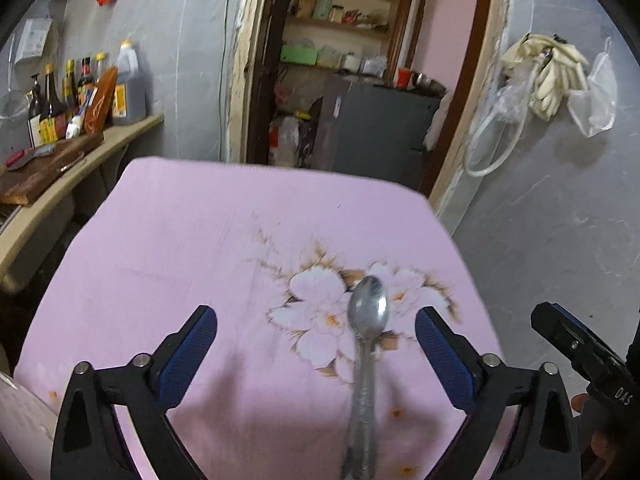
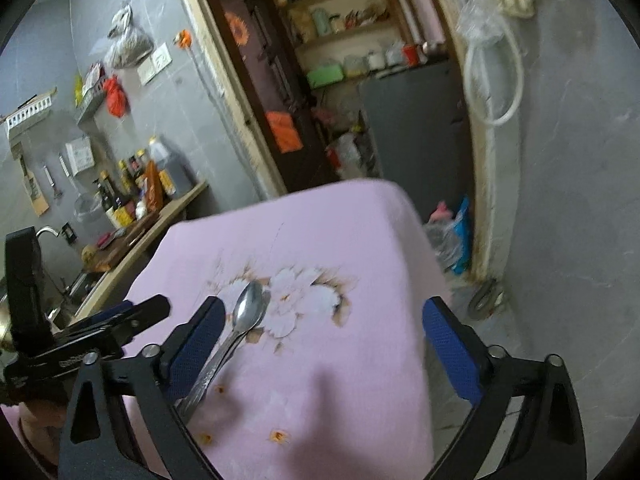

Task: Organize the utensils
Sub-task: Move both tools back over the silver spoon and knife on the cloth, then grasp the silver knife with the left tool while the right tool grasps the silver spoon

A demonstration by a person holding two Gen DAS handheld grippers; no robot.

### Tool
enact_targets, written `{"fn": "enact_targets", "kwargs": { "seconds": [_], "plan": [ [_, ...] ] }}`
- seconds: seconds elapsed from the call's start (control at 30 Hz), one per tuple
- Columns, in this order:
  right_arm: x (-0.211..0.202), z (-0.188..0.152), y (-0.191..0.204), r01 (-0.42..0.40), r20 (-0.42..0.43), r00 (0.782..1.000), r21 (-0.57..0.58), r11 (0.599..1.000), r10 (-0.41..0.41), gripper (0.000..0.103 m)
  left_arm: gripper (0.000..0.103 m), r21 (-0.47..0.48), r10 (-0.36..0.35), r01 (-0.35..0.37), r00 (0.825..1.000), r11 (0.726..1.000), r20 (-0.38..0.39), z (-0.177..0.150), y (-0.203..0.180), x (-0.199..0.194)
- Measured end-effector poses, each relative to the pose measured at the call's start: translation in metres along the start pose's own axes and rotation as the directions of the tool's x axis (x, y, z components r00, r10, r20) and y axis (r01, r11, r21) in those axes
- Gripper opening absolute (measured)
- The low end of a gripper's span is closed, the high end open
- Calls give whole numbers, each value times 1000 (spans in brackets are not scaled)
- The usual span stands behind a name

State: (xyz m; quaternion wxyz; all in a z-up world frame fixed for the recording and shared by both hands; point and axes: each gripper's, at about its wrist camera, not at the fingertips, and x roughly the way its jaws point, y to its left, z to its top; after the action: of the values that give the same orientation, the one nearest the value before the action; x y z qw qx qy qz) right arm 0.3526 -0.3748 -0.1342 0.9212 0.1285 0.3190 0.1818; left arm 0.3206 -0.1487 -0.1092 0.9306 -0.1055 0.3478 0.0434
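A plain grey metal spoon (image 1: 367, 344) lies flat on the pink cloth-covered surface (image 1: 180, 248), its bowl resting over the printed white flower motif (image 1: 320, 304) and its handle running back from that flower toward the cameras. No tray, holder or second utensil shows in either view, so where the spoon should go cannot be told from here.

The left tool (image 1: 316, 336) hangs above the cloth with its blue-padded jaws spread wide and nothing between them; in its view the spoon sits inside the gap, nearer the right-hand pad than the middle. The right tool (image 2: 324, 324) is likewise spread and empty. In its view the spoon handle passes close beside its left blue pad (image 2: 196, 344), though whether they touch is unclear through the blur.

The step in hand looks like picking up the spoon, and the left tool seems better placed. To do it well, shift that tool so the handle lies centred between the pads, then lower until the pad tips meet the cloth on each side of the handle, just behind the flower. Close across the handle's narrow width, not the bowl, which is rounded and likely to slip. The thin, flat handle on soft cloth may be hard to get under, so press lightly and keep the other tool clear.
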Motion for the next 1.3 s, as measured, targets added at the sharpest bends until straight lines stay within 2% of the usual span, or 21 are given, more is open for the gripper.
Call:
{"fn": "enact_targets", "kwargs": {
  "seconds": [0.1,0.17,0.3,0.47,0.57,0.73,0.9,1.0,1.3],
  "plan": [
    [23,-5,8,-24,-59,998,-19,1000,23,81,91,-17,7,-8,999,1000,-44,-2,8,15],
    [37,-6,13,-47,-98,994,-28,998,44,77,85,-32,-6,4,998,999,-66,-4,14,23],
    [65,-8,27,-106,-176,980,-46,993,96,58,75,-25,-36,34,995,999,-95,-6,19,33],
    [88,-10,40,-146,-240,962,-62,987,127,39,48,-51,-110,103,984,993,-138,-9,24,44],
    [100,-11,47,-162,-269,953,-63,985,140,34,39,-77,-137,127,978,989,-157,-10,27,50],
    [119,-14,60,-172,-326,935,-73,982,140,30,37,-99,-148,133,976,986,-162,-9,31,53],
    [132,-14,65,-185,-351,923,-52,981,155,18,37,-100,-160,145,973,984,-165,-9,31,54],
    [137,-14,68,-182,-358,921,-49,982,153,7,37,-95,-166,152,972,984,-166,-8,31,53],
    [122,-12,54,-168,-317,936,-20,985,153,3,37,-68,-214,205,960,976,-178,-4,25,57]
  ]
}}
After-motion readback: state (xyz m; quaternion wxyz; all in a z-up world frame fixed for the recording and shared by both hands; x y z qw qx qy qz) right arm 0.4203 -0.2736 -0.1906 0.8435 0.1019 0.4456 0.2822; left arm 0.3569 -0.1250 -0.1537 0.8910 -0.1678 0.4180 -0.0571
